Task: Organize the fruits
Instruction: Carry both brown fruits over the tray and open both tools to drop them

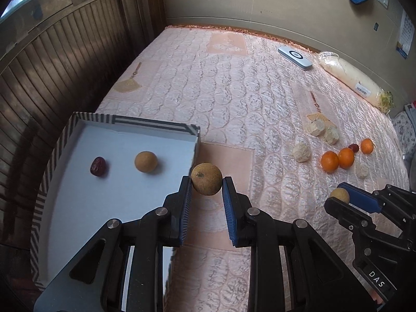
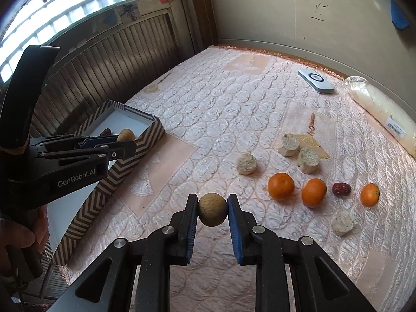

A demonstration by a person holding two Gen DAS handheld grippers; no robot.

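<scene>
Your left gripper [image 1: 207,182] is clamped on a tan round fruit [image 1: 207,179], pads pressing both sides, held just beside the near corner of the striped box [image 1: 156,124]. Your right gripper [image 2: 212,209] pinches a second tan fruit [image 2: 212,209] above the quilt, right of that box. Inside the box lie a tan fruit [image 1: 145,161] and a red date [image 1: 98,166]. Well right of the box sit three oranges [image 2: 281,186].
</scene>
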